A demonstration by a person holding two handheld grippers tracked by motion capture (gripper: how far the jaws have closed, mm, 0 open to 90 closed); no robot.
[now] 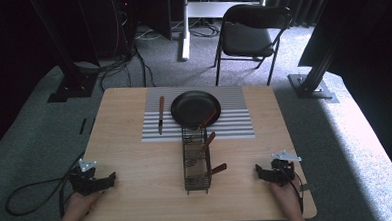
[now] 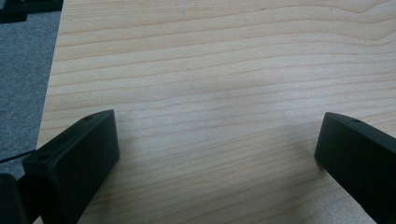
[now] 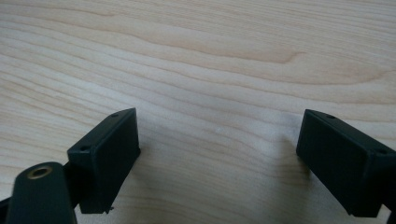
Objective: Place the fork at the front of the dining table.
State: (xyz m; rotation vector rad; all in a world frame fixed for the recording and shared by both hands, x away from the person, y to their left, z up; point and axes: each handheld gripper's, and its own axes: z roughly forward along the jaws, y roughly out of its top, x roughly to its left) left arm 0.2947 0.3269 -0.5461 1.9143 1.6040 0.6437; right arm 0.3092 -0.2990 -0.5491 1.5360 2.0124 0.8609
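Grippers at rest on the table, left gripper and right gripper well apart at the near corners, jaws of both spread wide with bare wood between. Probably parked there before any reach. Rack midway between them, holding three wooden-handled utensils tilted toward the right. Beyond it, plate on a striped mat, knife laid just left of the plate. Utensil heads lost in the wire; kind unclear.
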